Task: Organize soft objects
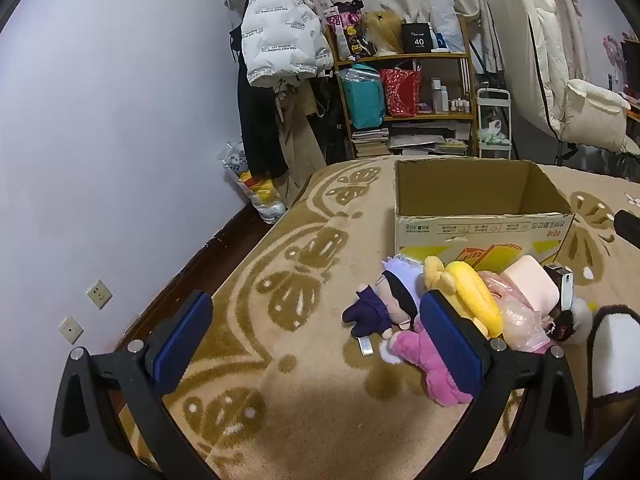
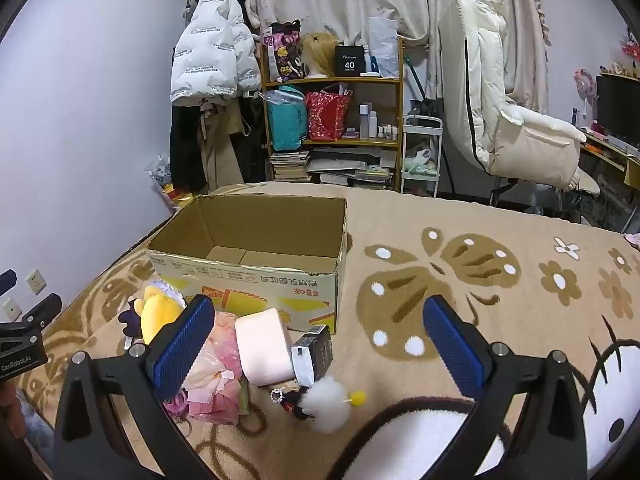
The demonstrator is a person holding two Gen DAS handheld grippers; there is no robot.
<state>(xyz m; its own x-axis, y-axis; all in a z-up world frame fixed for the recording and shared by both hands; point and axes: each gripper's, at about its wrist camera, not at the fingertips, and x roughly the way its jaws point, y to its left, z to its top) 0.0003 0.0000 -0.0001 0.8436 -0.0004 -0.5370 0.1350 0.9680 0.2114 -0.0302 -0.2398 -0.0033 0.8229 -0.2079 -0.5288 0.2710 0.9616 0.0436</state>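
An open cardboard box [image 1: 480,228] [image 2: 248,276] stands on the patterned blanket, with nothing visible inside it. In front of it lies a heap of soft toys: a doll in purple clothes [image 1: 380,304], a pink plush [image 1: 428,364], a yellow plush [image 1: 468,288] [image 2: 160,312], a pink block-shaped cushion [image 1: 532,284] [image 2: 264,344], a bagged pink item [image 2: 216,380] and a white fluffy charm [image 2: 328,404]. My left gripper [image 1: 316,340] hangs open above the blanket, left of the heap. My right gripper [image 2: 320,340] is open over the heap's right end, holding nothing.
A small dark carton [image 2: 314,354] lies beside the cushion. Beyond the bed stand a wooden shelf [image 1: 404,80] [image 2: 332,112] crowded with bags and books, a coat rack with a white jacket [image 2: 212,52], a white cart [image 2: 422,152] and a cream recliner [image 2: 512,120]. The wall is at left.
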